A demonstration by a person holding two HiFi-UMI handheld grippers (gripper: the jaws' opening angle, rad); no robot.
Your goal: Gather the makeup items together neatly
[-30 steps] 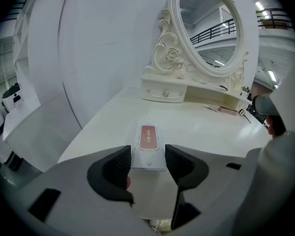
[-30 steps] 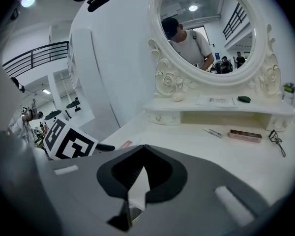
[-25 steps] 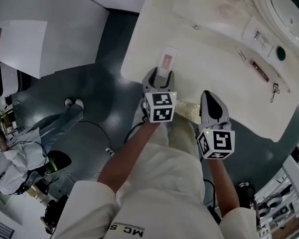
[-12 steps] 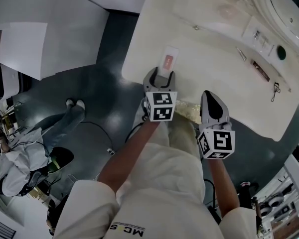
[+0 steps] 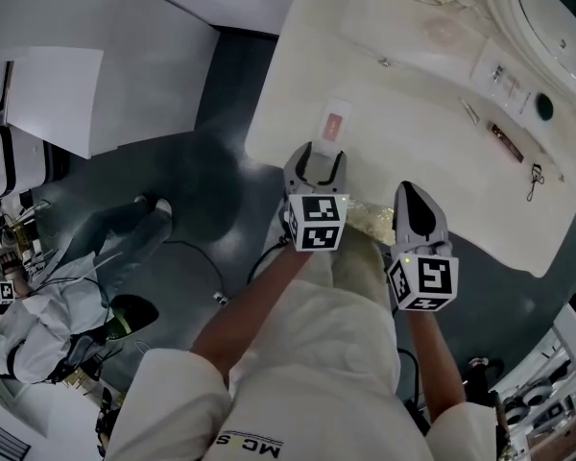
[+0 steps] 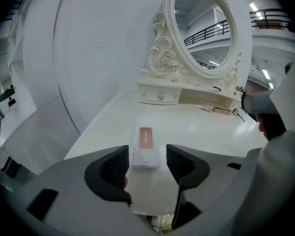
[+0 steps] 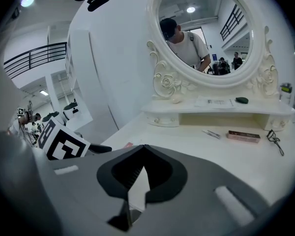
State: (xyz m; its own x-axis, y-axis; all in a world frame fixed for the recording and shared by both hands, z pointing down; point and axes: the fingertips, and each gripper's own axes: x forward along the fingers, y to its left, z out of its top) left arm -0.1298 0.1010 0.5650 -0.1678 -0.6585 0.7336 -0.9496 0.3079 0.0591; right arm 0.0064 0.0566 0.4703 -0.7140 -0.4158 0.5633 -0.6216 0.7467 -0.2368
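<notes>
One pink-labelled packet (image 6: 145,142) lies ungripped between the spread jaws of my left hand-held gripper (image 6: 147,158). My right hand-held gripper (image 7: 143,149) is pressed together, empty. Next, I'd pinch the packet squarely.

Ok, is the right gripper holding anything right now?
No, in the right gripper view the right gripper has its jaws closed tip to tip with nothing pinched between them.

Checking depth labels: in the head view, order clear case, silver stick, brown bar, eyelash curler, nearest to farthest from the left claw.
1. Clear case, right at the left claw.
2. Silver stick, rightward, by the shelf.
3. Brown bar, just beyond it.
4. Eyelash curler, farthest right.
</notes>
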